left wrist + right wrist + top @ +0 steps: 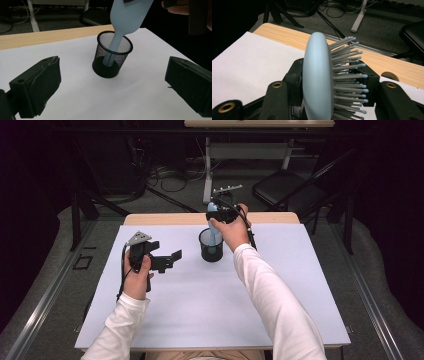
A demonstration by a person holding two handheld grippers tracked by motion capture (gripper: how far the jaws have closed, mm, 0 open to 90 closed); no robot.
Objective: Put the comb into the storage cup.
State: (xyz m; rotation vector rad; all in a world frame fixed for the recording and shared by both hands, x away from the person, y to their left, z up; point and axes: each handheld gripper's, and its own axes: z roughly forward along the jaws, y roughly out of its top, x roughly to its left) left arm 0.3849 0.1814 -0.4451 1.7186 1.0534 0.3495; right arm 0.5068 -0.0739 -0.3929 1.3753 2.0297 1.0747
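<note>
High view, brush: the right gripper [223, 211] is holding one pale blue hairbrush [214, 232] upright over the one black mesh cup [211, 246], handle pointing down into it.
High view, arms: the right hand [232, 231] is sitting right at the cup; the left gripper [167, 260] is resting well to the cup's left on the white tabletop [210, 305], jaws spread and gripping nothing.
Left gripper view, axis: the hairbrush [126, 17] is leaning slightly, its narrow handle passing inside the cup [111, 58] rim and reaching toward the bottom; the cup is standing ahead, between the two wide-apart jaws and beyond them.
Right gripper view, grip: the jaws are clamping the brush head [318, 80] by its sides, bristles facing right in this view, the cup lying straight below.
Count: one brush, one cup, two grippers.
</note>
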